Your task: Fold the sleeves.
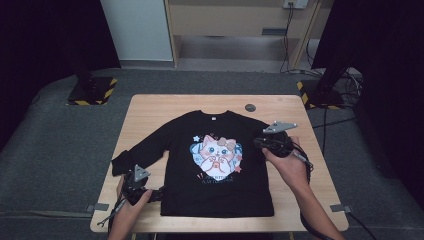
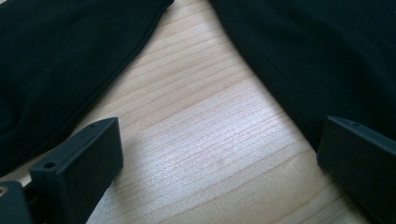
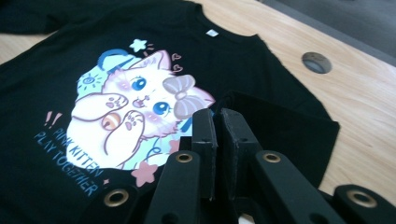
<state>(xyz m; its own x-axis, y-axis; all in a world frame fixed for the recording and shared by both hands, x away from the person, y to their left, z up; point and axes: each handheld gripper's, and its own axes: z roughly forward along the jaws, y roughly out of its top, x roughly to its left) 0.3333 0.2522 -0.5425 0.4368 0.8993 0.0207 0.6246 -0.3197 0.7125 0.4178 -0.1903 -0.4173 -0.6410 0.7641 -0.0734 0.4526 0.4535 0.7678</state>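
- Right hand-held gripper [image 3: 215, 122] is seen clamped on the right sleeve [image 3: 280, 135], folded onto the black T-shirt [image 1: 215, 165].
- Left hand-held gripper [image 2: 219, 154] is held wide; left sleeve [image 1: 142, 150] remains unfolded.

"PINK KITTEN PLAY TOGETHER" printed on black shirt [image 3: 42, 93]

T-shirt [image 1: 215, 165] flat on table [image 1: 150, 107], sleeve [image 1: 142, 150] leftward
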